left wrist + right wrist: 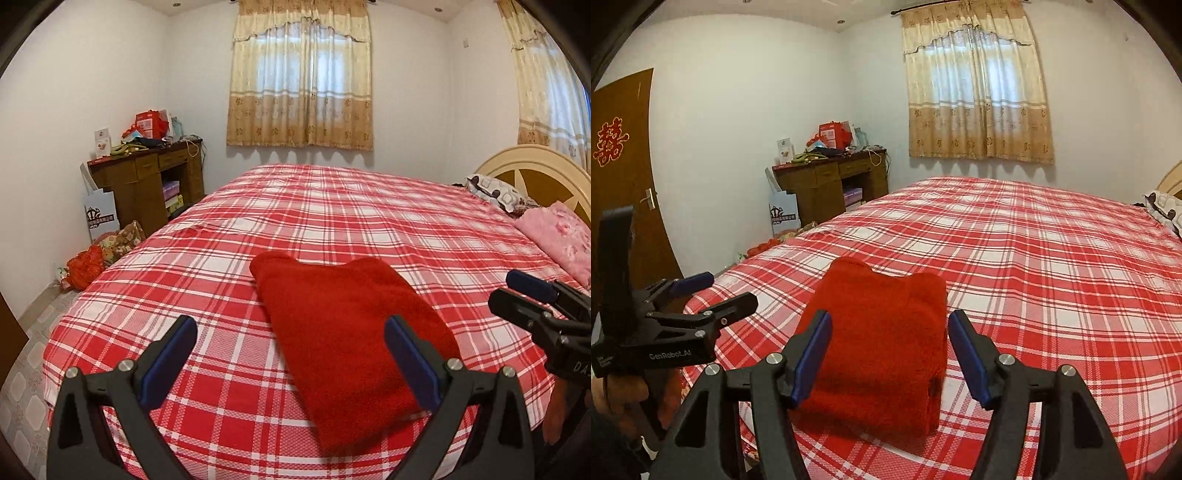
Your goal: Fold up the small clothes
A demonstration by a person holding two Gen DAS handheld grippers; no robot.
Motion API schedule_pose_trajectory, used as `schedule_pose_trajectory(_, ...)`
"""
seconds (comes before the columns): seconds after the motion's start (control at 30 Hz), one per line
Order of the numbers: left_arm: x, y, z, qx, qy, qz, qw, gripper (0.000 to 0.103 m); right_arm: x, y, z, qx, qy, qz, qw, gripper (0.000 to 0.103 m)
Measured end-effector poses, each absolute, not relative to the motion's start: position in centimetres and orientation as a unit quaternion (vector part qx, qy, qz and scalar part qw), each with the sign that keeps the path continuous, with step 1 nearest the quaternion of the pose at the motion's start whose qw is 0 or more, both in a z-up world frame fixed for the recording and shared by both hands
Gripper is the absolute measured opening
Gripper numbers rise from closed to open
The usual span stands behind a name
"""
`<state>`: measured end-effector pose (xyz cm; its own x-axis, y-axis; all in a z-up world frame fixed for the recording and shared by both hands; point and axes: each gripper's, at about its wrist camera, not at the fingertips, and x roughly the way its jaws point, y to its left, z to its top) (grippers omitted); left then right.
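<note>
A red fleecy garment (343, 332) lies folded into a narrow stack on the red-and-white plaid bed (332, 221), near its front edge; it also shows in the right wrist view (882, 347). My left gripper (291, 328) is open and empty, hovering above the bed with the garment under its right finger. My right gripper (890, 325) is open and empty, held just in front of and above the garment. Each gripper shows in the other's view, the right one (524, 295) at the garment's right, the left one (720, 291) at its left, both apart from the cloth.
A pink blanket (565, 240) and a patterned pillow (495, 192) lie by the headboard (535, 173) at the right. A cluttered wooden desk (147, 177) stands in the far left corner, with bags (107, 247) on the floor. A brown door (624, 177) is at the left.
</note>
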<state>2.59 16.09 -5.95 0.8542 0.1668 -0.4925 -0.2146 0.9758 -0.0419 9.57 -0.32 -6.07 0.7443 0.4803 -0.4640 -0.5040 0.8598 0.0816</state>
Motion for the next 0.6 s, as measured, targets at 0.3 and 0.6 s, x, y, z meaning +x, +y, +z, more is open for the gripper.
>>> schedule_pose_trajectory(0.3,2.6,15.5,-6.2,-0.042,0.253,0.097,0.962,0.103,9.1,-1.2,-6.0,-0.011,0.24,0.263,0.934,0.066)
schedule_pose_trajectory(0.6,2.5,14.9,-6.4,-0.037,0.252,0.095,0.962,0.103,8.7,-1.5,-5.7,0.001,0.236,0.267,0.934,0.066)
